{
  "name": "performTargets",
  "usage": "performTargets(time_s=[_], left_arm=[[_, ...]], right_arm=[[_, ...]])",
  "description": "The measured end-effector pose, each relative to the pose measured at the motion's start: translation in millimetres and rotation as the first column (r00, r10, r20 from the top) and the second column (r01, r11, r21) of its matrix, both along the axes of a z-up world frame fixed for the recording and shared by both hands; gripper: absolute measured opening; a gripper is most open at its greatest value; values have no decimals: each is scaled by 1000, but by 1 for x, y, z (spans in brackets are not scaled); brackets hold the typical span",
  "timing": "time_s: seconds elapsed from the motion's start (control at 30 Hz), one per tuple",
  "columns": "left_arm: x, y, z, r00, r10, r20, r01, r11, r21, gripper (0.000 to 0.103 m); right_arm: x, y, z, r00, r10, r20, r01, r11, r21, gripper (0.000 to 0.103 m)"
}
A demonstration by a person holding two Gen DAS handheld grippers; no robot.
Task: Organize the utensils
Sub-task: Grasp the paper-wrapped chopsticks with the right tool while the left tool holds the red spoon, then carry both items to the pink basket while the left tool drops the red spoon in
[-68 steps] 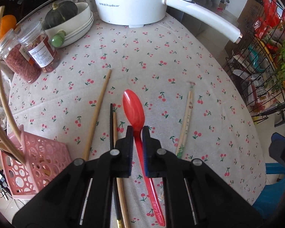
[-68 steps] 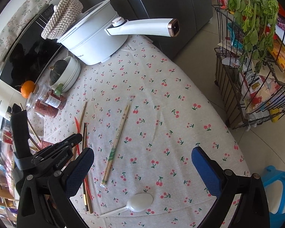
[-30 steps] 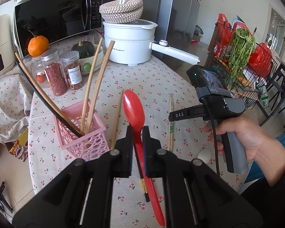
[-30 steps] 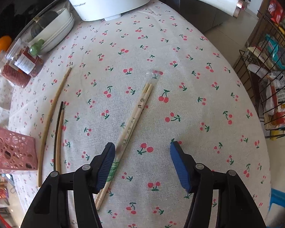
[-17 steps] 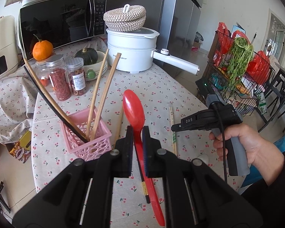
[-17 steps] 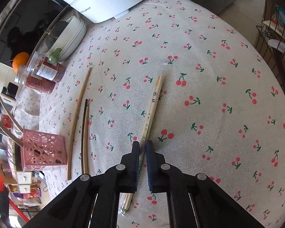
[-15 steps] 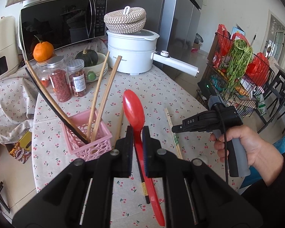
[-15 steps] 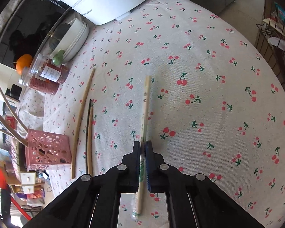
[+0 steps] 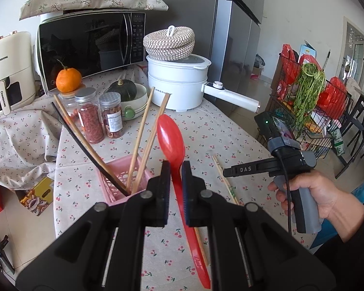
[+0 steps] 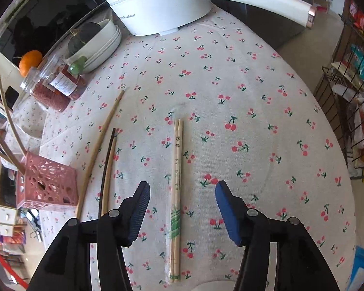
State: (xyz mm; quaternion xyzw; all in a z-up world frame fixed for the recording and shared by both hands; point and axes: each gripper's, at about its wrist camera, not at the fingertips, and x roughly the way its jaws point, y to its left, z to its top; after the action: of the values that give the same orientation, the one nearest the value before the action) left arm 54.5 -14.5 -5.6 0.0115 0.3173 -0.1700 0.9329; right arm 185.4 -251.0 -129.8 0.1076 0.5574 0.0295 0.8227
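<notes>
Above the cherry-print tablecloth (image 10: 230,92), your left gripper (image 9: 173,181) clamps the red spoon (image 9: 171,140) beside the pink basket (image 9: 123,181), its likely destination, while your right gripper (image 10: 182,201), jaws just reopened, straddles the wrapped chopsticks (image 10: 176,181), needing a fresh squeeze.

Bright, even daylight fills both views, and shadows on the cherry-print cloth of the bench (image 10: 230,92) stay soft and faint. The black glass microwave door (image 9: 85,46) carries dim reflections. Fisheye curvature bends straight lines, with dark corners at the frame edges; focus is sharp throughout.
</notes>
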Motion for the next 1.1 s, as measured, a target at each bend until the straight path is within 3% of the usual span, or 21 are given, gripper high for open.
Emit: performTargets(time_s=[0.1,0.3,0.37,0.43,0.57,0.73,1.1], left_arm=[[2,2,-1,1000,6,0,-6,1000,-1,10],[4,3,-4,1000,12,-6,-12,1000,6,10],[4,3,-3,1000,16,-3,-16,1000,8,10],[4,4,-3,1000,22,1,-22,1000,9,10],[4,4,-1,999,34,13,-34,999,6,10],[1,5,7,997,43,57,-43,999,-1,10],[-15,13,31,963,103,251,-95,995,-41,10]], right_arm=[[10,17,-8,999,50,5,-49,992,-119,58],[23,41,-24,995,100,1,-96,966,-240,49],[23,44,-23,992,123,15,-116,966,-230,35],[22,44,-22,990,138,18,-130,967,-218,11],[21,37,-18,992,122,32,-115,979,-167,10],[3,40,27,973,144,178,-125,986,-112,10],[-57,31,112,873,100,478,-142,989,53,10]])
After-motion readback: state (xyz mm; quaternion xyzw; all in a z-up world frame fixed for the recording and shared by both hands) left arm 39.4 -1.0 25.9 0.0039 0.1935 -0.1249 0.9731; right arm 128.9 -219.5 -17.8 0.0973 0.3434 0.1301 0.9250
